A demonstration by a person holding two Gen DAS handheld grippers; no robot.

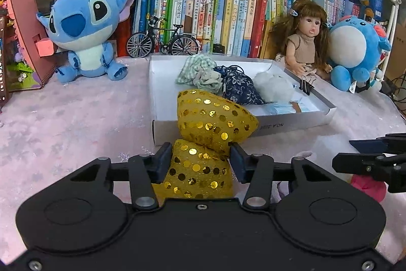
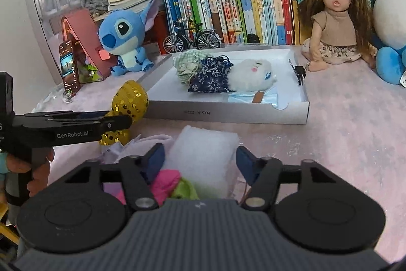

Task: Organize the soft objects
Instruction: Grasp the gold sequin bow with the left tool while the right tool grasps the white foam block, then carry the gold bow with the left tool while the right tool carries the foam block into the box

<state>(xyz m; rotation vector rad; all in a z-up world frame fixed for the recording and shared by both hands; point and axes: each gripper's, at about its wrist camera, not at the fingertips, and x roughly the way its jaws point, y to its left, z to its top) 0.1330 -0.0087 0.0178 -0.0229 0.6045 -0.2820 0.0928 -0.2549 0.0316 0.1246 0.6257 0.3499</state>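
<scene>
— Gold sequins up front! The left gripper (image 1: 200,156) has its pads on either side of the yellow sequined pouch (image 1: 210,123), pressing its lower half, right at the white tray's (image 1: 291,122) front wall.

— And the right gripper (image 2: 200,156)?

— Jaws part-way in, straddling a white foam block (image 2: 203,156) on the pink counter (image 2: 342,133); whether the pads actually touch it, I can't tell. Pink and green cloth (image 2: 175,184) bunches beside it.

— The tray?

— Checked green cloth (image 2: 186,62), navy floral pouch (image 2: 210,78) and white fluffy toy (image 2: 253,75) lie inside, side by side.
</scene>
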